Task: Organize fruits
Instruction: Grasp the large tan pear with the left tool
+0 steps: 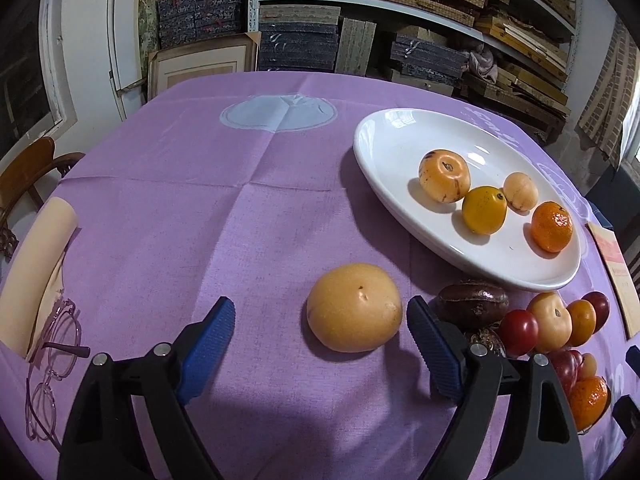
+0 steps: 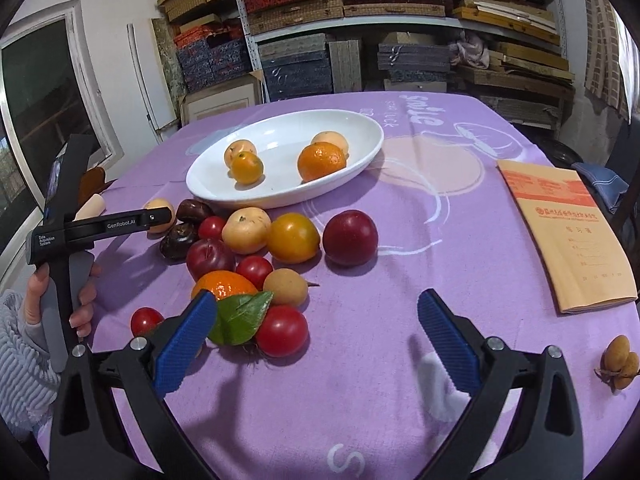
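A white oval plate [image 1: 384,152] [image 2: 288,196] on the purple cloth holds several orange and yellow fruits, among them a mandarin [image 1: 552,226] [image 2: 321,161]. My left gripper [image 1: 320,320] is open and empty, its blue pads either side of a pale orange round fruit [image 1: 354,306] lying on the cloth, just short of it. A pile of loose fruit lies near the plate: a dark plum [image 2: 350,237], a yellow tomato [image 2: 293,237], red tomatoes [image 2: 281,331], a leafy mandarin [image 2: 224,286]. My right gripper [image 2: 318,312] is open and empty above the cloth, right of the pile.
A tan notebook [image 2: 568,232] lies at the right. A small longan cluster [image 2: 618,362] sits near the right edge. Glasses [image 1: 52,364] and a cream roll [image 1: 44,248] lie at the left. Shelves of boxes stand behind the table. A wooden chair [image 1: 24,176] is at far left.
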Demonstrator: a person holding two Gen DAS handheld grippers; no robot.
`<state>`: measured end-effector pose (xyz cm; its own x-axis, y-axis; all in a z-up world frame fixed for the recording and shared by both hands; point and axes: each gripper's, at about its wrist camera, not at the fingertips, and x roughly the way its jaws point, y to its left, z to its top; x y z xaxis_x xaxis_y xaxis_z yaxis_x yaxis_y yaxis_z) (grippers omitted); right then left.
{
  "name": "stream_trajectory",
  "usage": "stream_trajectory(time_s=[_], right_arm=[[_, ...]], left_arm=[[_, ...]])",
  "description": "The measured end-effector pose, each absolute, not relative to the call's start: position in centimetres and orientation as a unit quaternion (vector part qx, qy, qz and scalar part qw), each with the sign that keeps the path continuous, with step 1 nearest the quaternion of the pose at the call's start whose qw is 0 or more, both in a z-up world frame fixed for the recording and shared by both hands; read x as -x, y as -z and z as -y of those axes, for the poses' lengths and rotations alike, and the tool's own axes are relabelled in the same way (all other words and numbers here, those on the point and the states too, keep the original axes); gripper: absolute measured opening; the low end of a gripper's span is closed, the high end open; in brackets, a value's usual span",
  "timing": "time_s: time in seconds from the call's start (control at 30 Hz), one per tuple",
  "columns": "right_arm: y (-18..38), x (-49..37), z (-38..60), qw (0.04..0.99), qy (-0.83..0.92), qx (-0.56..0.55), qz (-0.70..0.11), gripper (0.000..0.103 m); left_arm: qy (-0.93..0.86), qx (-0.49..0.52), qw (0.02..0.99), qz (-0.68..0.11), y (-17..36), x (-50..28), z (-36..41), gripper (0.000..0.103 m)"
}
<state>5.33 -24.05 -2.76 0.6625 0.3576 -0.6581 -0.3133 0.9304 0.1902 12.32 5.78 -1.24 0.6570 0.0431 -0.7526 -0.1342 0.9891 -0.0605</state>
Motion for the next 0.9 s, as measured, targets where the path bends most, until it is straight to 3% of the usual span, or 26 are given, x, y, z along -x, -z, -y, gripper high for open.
stream_trajectory(time_s=[0.07,0.1,0.23,0.33,0.4,0.47,0.8,0.87,0.9], right_arm=[[2.8,-5.2,23.5,0.908,-0.19,-0.016,-0.372,0.092],[2.8,-5.1,23.1,0.907,-0.196,-0.007,-0.373,0.084],[2.7,-4.8,22.5,0.907,-0.2,0.008,-0.371,0.081],[2.6,-4.7,22.6,0.906,-0.2,0.004,-0.372,0.081],[2.5,-4.6,22.6,0.906,-0.201,0.002,-0.371,0.081],[2.4,-4.6,22.8,0.906,-0.203,-0.001,-0.371,0.081],[2.6,-4.9,23.2,0.902,-0.199,0.003,-0.383,0.081],[3.0,-4.9,23.1,0.898,-0.199,0.012,-0.392,0.072],[3.3,-5.0,22.9,0.894,-0.2,0.02,-0.399,0.063]], left_arm=[[-0.038,0.049,0.911,-0.408,1.1,-12.3,-5.4,0.089],[-0.032,0.046,0.911,-0.407,1.1,-12.3,-5.2,0.089],[-0.012,0.044,0.912,-0.407,1.1,-12.4,-4.8,0.088],[0.004,0.049,0.91,-0.411,1.3,-12.6,-4.8,0.077],[0.01,0.054,0.907,-0.418,1.5,-12.9,-4.9,0.061],[0.011,0.061,0.906,-0.419,1.7,-12.8,-5.1,0.052],[-0.001,0.072,0.907,-0.416,1.6,-12.7,-5.7,0.047],[-0.001,0.072,0.906,-0.416,1.6,-12.7,-5.8,0.047],[-0.002,0.07,0.907,-0.416,1.6,-12.6,-5.7,0.047]])
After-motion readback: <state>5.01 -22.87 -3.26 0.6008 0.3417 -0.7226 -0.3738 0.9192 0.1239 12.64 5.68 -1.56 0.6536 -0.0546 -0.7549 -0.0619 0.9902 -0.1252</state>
